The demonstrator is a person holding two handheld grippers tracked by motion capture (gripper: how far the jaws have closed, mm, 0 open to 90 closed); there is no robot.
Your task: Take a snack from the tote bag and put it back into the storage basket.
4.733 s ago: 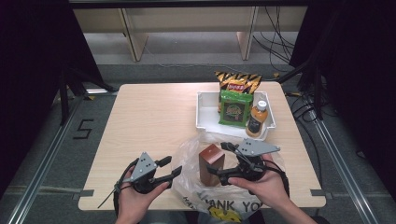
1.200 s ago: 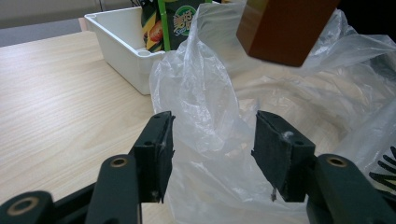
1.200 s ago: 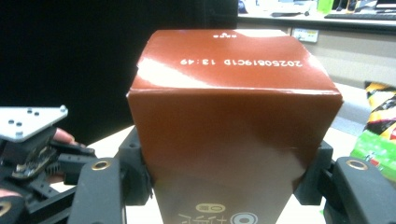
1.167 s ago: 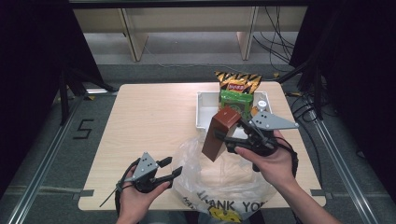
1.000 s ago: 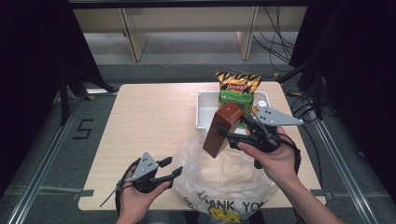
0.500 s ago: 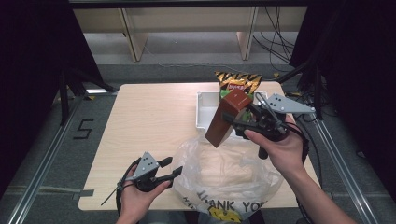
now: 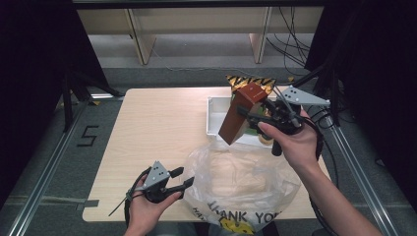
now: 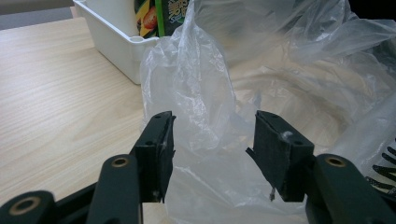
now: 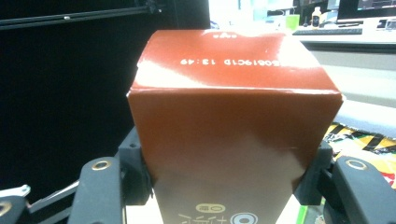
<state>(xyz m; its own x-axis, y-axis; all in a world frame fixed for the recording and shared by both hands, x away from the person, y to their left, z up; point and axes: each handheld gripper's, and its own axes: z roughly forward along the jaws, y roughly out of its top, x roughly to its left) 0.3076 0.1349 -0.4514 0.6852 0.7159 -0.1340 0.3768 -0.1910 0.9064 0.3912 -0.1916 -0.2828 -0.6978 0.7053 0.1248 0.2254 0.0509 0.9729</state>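
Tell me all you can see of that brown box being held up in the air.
The brown box is a tall, reddish-brown carton that looks like glossy cardboard, with a printed code on its top face and pale print lower on its front. It is closed and tilted, top leaning away from the person, above the table between the white tray and the plastic bag. The right gripper clamps its two sides.
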